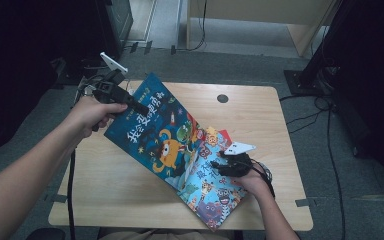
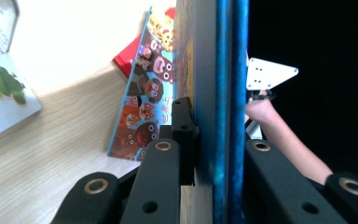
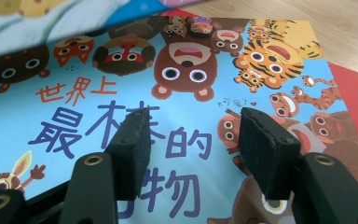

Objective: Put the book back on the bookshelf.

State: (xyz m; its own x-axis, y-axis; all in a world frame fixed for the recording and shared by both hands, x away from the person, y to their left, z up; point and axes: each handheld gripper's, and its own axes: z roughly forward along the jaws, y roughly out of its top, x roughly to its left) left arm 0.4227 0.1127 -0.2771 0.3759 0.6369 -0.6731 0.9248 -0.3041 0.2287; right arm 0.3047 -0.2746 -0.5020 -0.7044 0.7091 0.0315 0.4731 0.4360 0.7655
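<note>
Left gripper point(image 1: 139, 108) is clenched on the top corner of the blue monster book point(image 1: 162, 132), seen edge-on between its jaws in the left gripper view point(image 2: 216, 93). Book is tilted up off the table point(image 1: 260, 107), lower edge resting over the animal book point(image 1: 215, 192) that lies flat near the front edge. Right gripper point(image 1: 219, 164) sits just above the animal book's cover point(image 3: 177, 130), jaws parted, nothing between the pads point(image 3: 133, 149). A red book point(image 3: 352, 88) peeks out under the animal book. Risks, as I judge it: corner grip is thin, so the heavy monster book could pivot or slip out and flop back down. Its lower edge could also drag the animal book sideways, since the right gripper isn't pinning it.
</note>
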